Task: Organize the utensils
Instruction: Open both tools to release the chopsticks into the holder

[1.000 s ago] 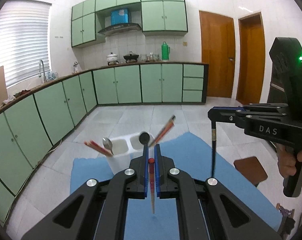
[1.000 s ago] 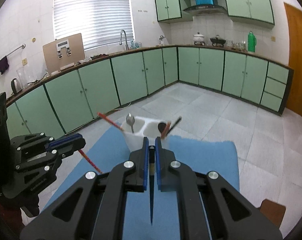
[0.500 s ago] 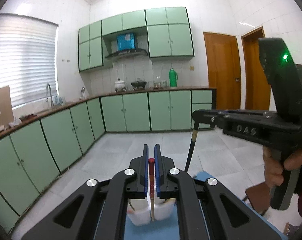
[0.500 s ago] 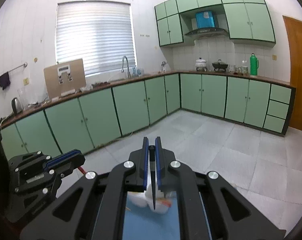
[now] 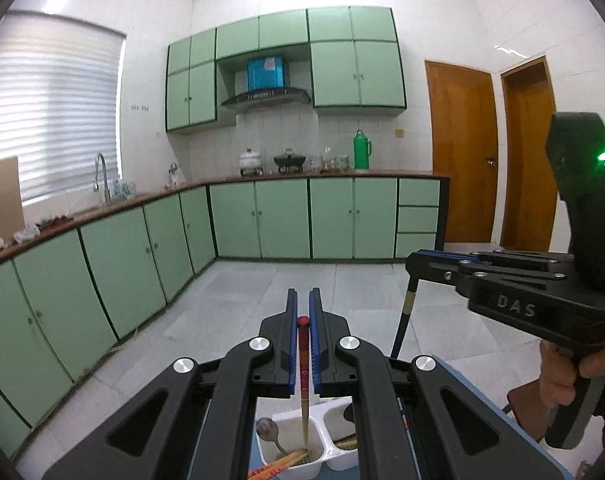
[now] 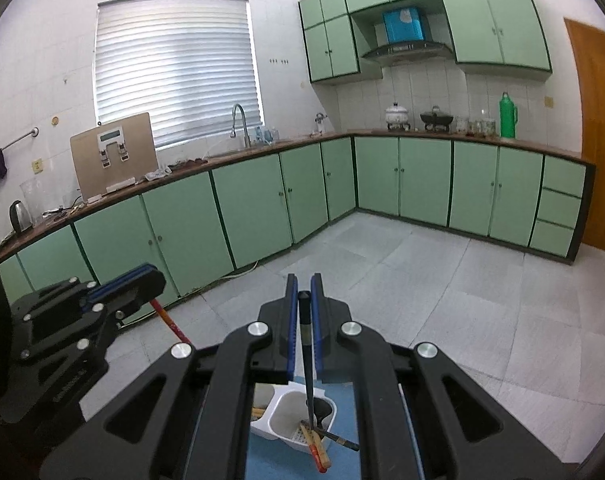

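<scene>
My left gripper (image 5: 302, 304) is shut on a red chopstick (image 5: 303, 376) that hangs with its tip in the left cup of a white two-cup utensil holder (image 5: 298, 462). That cup also holds a metal spoon (image 5: 267, 429) and red chopsticks. My right gripper (image 6: 303, 288) is shut on a black chopstick (image 6: 308, 376) whose tip reaches into the holder's right cup (image 6: 294, 420), beside a dark spoon (image 6: 322, 408) and other chopsticks. The right gripper also shows in the left wrist view (image 5: 414, 260), the left one in the right wrist view (image 6: 150, 276).
The holder stands on a blue mat (image 6: 286, 460) on a table. A brown stool (image 5: 522, 400) is at the right. Beyond are a tiled floor, green cabinets (image 5: 262, 220) and wooden doors (image 5: 458, 152).
Both grippers have risen and moved over the holder. Each chopstick's tip now hangs in a cup; a second ago both were above the mat, in front of the holder.
</scene>
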Demonstrator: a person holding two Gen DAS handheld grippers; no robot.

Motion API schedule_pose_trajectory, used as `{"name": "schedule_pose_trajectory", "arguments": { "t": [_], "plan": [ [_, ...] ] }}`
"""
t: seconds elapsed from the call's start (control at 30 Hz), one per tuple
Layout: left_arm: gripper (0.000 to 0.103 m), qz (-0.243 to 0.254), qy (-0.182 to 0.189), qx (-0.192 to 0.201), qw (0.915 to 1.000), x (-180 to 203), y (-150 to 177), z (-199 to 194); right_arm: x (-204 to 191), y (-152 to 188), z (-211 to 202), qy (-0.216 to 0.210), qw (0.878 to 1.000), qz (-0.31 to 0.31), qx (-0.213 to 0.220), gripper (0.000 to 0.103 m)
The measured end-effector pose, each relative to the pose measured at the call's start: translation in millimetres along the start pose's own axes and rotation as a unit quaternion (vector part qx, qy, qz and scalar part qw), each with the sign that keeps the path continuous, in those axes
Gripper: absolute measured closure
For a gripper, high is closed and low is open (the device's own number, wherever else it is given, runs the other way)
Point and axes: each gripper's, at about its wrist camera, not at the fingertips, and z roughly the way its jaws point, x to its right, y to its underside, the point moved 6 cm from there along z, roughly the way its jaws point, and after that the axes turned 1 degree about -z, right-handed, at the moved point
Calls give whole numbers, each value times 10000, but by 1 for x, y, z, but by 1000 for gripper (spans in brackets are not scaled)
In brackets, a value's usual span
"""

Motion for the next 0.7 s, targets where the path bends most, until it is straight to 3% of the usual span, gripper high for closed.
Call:
{"name": "schedule_pose_trajectory", "arguments": {
  "t": [0.27, 0.33, 0.37, 0.4, 0.47, 0.7],
  "plan": [
    [95, -119, -51, -598, 9981, -8, 46, 39, -2, 39, 28, -25, 9991, 91, -415, 93],
    [88, -142, -73, -643, 9978, -10, 53, 37, 1, 45, 24, 26, 9990, 166, -419, 82],
    [86, -148, -83, -643, 9978, -10, 53, 34, 4, 47, 21, 60, 9989, 232, -391, 66],
    [78, -147, -98, -624, 9979, -10, 54, 29, 7, 48, 16, 87, 9990, 281, -350, 57],
    [64, -154, -131, -528, 9984, -10, 54, 17, 11, 49, 1, 221, 9989, 320, -253, 54],
    [36, -291, -234, -313, 9988, -4, 68, -44, 25, 68, -64, 770, 9963, 341, 149, 14]
  ]
}}
